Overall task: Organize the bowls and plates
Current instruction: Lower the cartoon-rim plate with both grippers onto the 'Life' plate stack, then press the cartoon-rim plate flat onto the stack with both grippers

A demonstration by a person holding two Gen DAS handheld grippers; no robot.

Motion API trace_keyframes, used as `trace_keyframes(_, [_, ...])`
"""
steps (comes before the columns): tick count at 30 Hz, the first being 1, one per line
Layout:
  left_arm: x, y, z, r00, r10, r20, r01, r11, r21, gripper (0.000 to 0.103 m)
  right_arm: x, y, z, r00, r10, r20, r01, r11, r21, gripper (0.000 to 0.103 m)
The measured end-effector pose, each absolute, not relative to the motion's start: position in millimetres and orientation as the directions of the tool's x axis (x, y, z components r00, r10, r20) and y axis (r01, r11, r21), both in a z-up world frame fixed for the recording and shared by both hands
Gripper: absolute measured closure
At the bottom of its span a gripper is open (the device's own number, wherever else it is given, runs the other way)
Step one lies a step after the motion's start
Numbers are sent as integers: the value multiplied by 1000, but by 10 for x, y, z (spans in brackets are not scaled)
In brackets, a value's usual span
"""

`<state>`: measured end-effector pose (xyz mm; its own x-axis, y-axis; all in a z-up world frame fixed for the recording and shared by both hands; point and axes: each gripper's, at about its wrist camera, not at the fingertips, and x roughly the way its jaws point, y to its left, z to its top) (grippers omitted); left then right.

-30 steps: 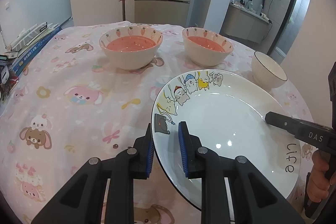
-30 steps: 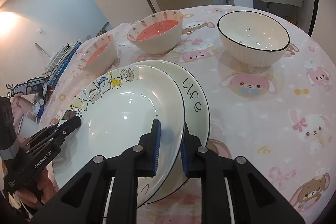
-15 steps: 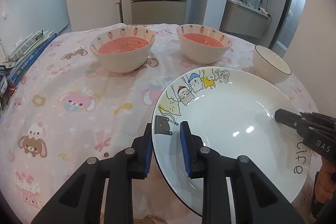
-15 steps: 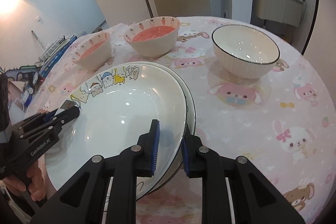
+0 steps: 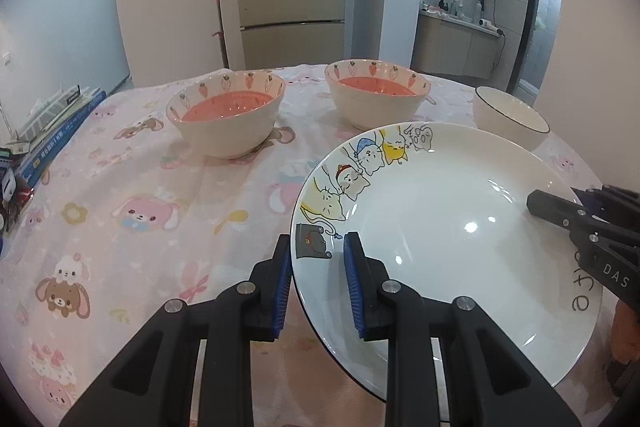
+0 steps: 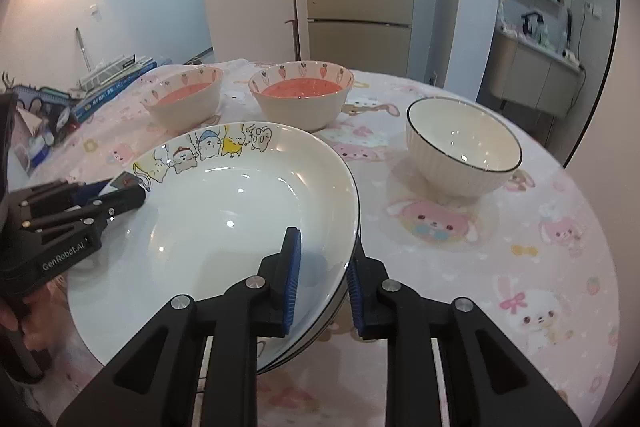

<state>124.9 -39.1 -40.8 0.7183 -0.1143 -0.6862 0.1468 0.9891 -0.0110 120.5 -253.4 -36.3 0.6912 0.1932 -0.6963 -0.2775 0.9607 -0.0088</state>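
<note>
The cat plate sits stacked on a second plate on the desk, its rim between both tongs. Left tongs and right tongs straddle opposite edges, narrowly parted, pads apparently just off the rim. Beyond them stand two carrot bowls and, further right, a white bowl.

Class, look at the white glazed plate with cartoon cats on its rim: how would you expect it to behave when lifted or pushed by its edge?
The white glazed plate with cartoon cats looks rigid, so it probably won't flex. Its shiny highlights suggest a slippery surface. It rests on another white plate with a black rim, so a push would likely slide it; being ceramic, it may chip.
</note>
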Motion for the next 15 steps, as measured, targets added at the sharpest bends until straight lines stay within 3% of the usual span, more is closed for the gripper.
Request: trace_keyframes(15, [1214,-450,-437,737,-88,-670,145,989,29,77,1168,-2496,-417,741,128,-659,-258,961,-104,81])
